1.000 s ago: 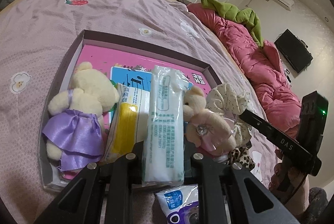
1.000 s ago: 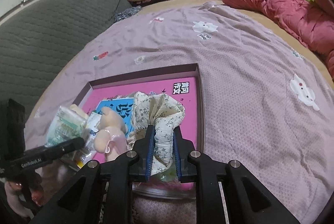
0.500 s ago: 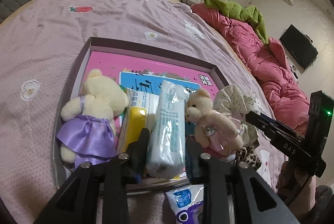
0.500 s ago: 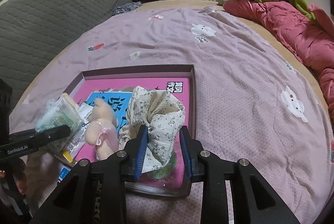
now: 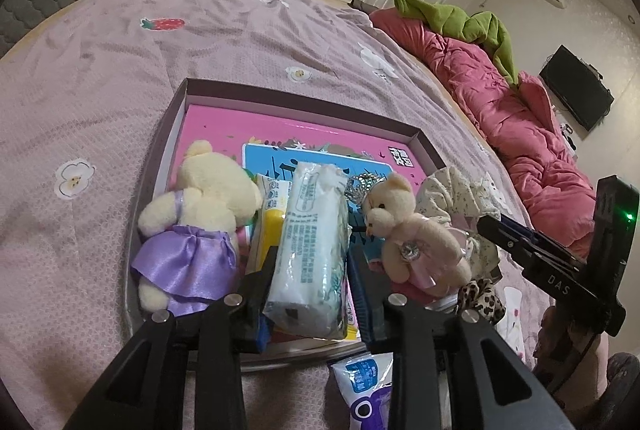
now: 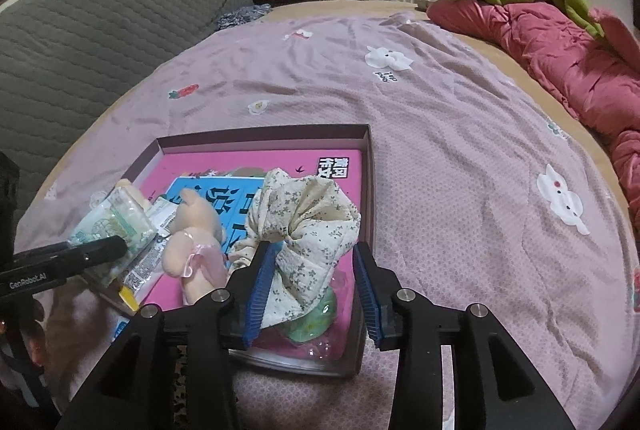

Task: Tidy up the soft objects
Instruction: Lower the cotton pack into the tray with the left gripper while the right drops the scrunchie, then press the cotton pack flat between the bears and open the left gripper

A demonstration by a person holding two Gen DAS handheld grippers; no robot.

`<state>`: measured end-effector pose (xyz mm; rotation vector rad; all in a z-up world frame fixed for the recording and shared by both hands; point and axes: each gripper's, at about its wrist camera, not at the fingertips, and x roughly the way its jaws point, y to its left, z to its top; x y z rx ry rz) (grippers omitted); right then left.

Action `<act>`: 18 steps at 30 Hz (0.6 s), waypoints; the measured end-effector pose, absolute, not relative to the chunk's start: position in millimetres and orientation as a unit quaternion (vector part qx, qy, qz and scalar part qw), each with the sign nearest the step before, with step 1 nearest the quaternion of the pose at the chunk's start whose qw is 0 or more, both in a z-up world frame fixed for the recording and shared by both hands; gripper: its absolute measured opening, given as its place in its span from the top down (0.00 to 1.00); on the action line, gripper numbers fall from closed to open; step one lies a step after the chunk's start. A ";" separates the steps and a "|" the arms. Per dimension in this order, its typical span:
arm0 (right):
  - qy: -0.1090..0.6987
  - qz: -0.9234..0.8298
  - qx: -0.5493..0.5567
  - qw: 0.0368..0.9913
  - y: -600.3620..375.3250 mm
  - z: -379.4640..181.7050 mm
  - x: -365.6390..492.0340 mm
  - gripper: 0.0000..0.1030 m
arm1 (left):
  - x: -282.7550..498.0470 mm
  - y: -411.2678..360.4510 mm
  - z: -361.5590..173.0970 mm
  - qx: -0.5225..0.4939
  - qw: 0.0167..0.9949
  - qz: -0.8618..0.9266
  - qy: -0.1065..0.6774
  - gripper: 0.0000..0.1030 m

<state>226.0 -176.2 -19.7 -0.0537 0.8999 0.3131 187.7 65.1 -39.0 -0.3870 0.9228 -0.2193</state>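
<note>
Both claws hang over the near end of the tray, each with a soft thing between its jaws. From there the scene runs largest to smallest.

The bed (image 6: 460, 149), under a mauve cover, carries everything; its give explains why the loose items are gathered into something rigid. The shallow tray (image 5: 312, 107) lies flat on it, lined with a pink printed sheet, and its raised rim keeps the pile from sliding off.

Inside, the purple-skirted bear (image 5: 196, 222) sits at the left wall, propped by the rim. The floral fabric bundle (image 6: 308, 226) stands at the tray's right side. The right claw (image 6: 310, 286) straddles its lower end and its jaws are opening: the left pad looks to be just against the cloth, the right pad stands clear, so the bundle seems to rest on the tray by its own weight.

The white tissue pack (image 5: 310, 242) lies lengthwise in the middle, leaning on a yellow packet (image 5: 270, 226). The left claw (image 5: 310, 284) has it between its pads, parted slightly and not visibly squeezing, which reads as a release after setting it down.

The small pink-dressed bear (image 5: 412, 246) sits wedged between pack and bundle, held upright by its neighbours. A leopard-print scrunchie (image 5: 480, 296) and a blue-and-white pouch (image 5: 366, 386) wait outside the tray, probably next.
</note>
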 end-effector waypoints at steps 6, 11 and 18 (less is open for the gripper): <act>0.434 0.140 -0.039 0.889 -178.7 -21.0 226.9 0.52 | 186.0 66.9 -35.6 -0.184 0.875 -0.100 0.437 0.63; 0.431 0.135 -0.039 0.891 -181.6 -20.5 226.9 0.50 | 184.5 65.9 -33.1 -0.175 0.879 -0.097 0.434 0.55; 0.433 0.140 -0.035 0.890 -182.3 -21.0 226.3 0.50 | 183.7 68.4 -30.2 -0.170 0.884 -0.087 0.427 0.54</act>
